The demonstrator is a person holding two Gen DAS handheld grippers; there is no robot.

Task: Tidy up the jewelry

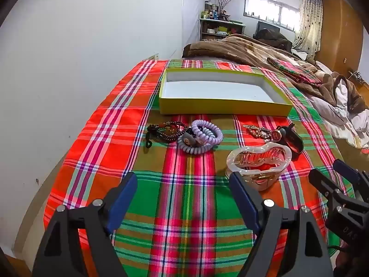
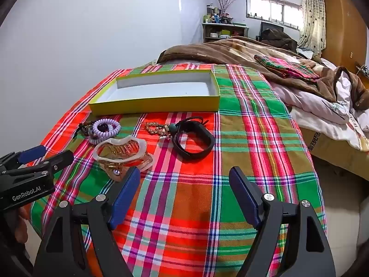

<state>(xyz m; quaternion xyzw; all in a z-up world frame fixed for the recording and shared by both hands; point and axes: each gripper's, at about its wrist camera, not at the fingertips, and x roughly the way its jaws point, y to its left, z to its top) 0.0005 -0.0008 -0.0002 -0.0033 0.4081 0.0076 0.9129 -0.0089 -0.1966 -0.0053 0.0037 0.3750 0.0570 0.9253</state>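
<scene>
Jewelry (image 1: 200, 136) beyond both open jaws

I'm working in a home bedroom. I see an unmade bed (image 2: 311, 92) with a brown blanket (image 1: 242, 48), a curtained window (image 2: 274, 9), and a cluttered shelf (image 1: 221, 27) against the wall.

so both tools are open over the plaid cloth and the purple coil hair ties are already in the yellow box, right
Not quite: the yellow box holds nothing. The purple coil hair ties lie on the plaid cloth in front of it, as the left wrist view shows. Both the left tool and the right tool are open.
</scene>
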